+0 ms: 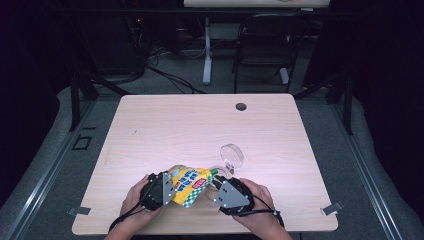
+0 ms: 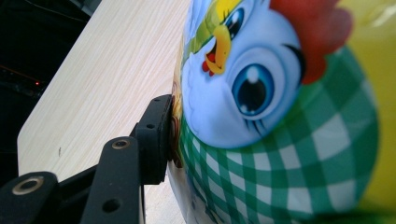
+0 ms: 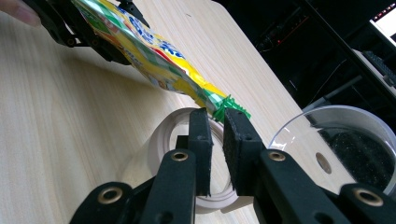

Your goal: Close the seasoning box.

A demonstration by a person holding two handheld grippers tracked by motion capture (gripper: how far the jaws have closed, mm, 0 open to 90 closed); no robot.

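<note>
Left gripper (image 1: pixel 165 189) clamped on the body of the snack bag (image 1: pixel 189 186), pad flat against the chicken print; bag held off the table (image 1: pixel 200 125), between both grippers; right gripper (image 3: pixel 215 122) jaws narrow, at the bag's green crimped end, cannot tell if pinching; tape roll (image 3: pixel 161 140) and clear cup (image 1: pixel 232 156) just beyond.

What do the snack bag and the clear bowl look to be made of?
Snack bag: likely thin plastic or foil film, glossy; it glints, crinkles and carries bright print with a crimped green end. Bowl: clear plastic or glass, can't tell which; the table, pale wood-grain, shows through it.
</note>
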